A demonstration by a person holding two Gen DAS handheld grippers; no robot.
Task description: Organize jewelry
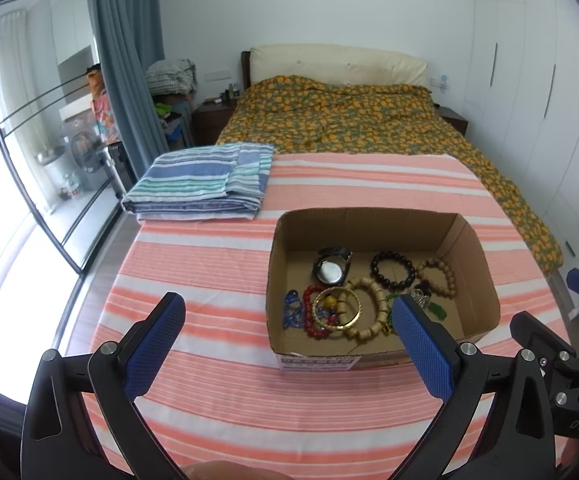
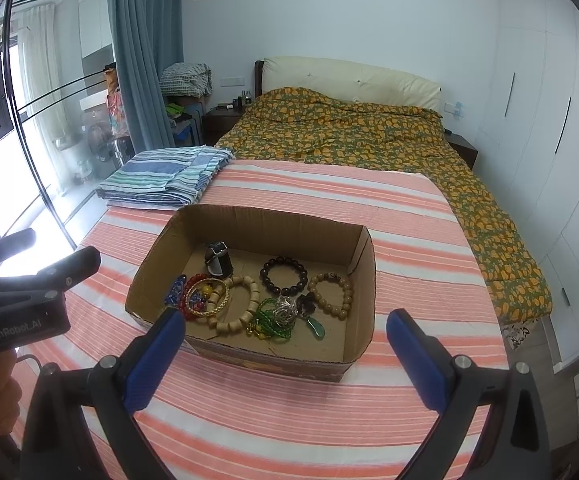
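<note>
left tongs wide apart, empty | right tongs wide apart, empty | cardboard box on striped bed cover, bracelets heaped inside | left tong tip hides part of heap | watch at far-left, face unclear

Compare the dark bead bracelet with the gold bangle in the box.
The dark bead bracelet is a ring of round, near-black beads; the gold bangle is one thin, rigid hoop. The bracelet lies alone on bare cardboard, while the bangle overlaps the red beads and the tan bracelet. Both lie flat in the cardboard box.
</note>
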